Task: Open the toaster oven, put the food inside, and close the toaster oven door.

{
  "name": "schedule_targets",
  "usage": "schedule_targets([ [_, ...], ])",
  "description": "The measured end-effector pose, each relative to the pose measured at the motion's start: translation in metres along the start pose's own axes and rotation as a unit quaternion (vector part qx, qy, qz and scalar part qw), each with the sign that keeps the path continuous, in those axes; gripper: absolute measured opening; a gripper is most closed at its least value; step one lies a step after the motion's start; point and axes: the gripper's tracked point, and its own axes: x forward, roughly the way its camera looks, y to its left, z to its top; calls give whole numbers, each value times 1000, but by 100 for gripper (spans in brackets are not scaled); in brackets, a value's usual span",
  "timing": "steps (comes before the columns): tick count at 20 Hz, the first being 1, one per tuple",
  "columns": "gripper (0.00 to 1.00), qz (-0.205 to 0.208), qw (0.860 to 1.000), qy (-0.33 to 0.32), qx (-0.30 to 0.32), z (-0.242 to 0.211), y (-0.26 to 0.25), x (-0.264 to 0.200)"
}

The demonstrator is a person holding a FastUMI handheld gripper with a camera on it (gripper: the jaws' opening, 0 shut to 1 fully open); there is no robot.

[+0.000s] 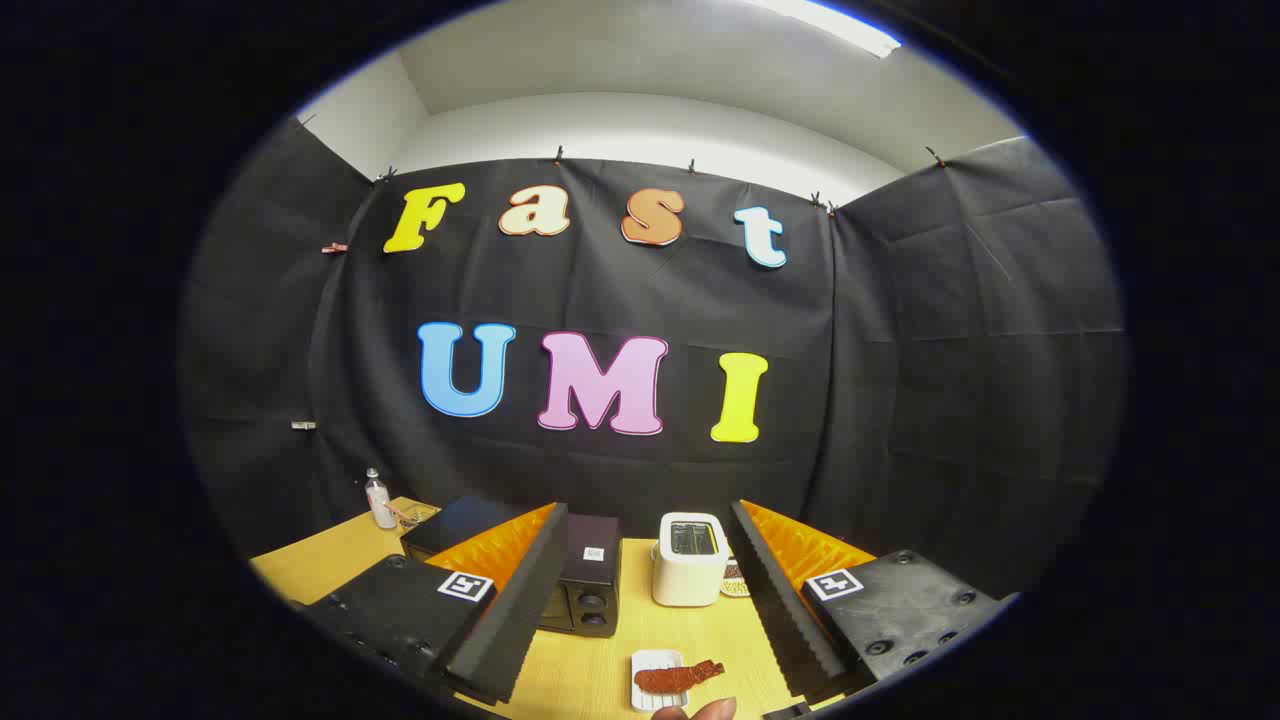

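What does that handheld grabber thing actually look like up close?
The gripper has two long wedge-shaped fingers with ribbed, saw-toothed inner edges. Each finger sits on a black block studded with round screw holes and carrying a square black-and-white marker tag. The fingers stand wide apart.

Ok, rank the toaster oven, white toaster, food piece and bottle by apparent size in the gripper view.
1. Toaster oven, partly behind a claw finger.
2. White toaster.
3. Food piece, nearer the camera, and bottle, farther off: too close to rank.

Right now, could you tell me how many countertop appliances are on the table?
2. The black toaster oven stands just ahead of the open gripper, partly behind its left finger. The white toaster stands beside it, between the fingers. Others may be hidden behind the fingers.
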Motion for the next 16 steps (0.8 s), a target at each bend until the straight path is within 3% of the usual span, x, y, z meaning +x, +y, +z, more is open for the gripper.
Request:
schedule_targets([
  [16, 97, -2, 1000, -3, 11, 0, 5, 3],
])
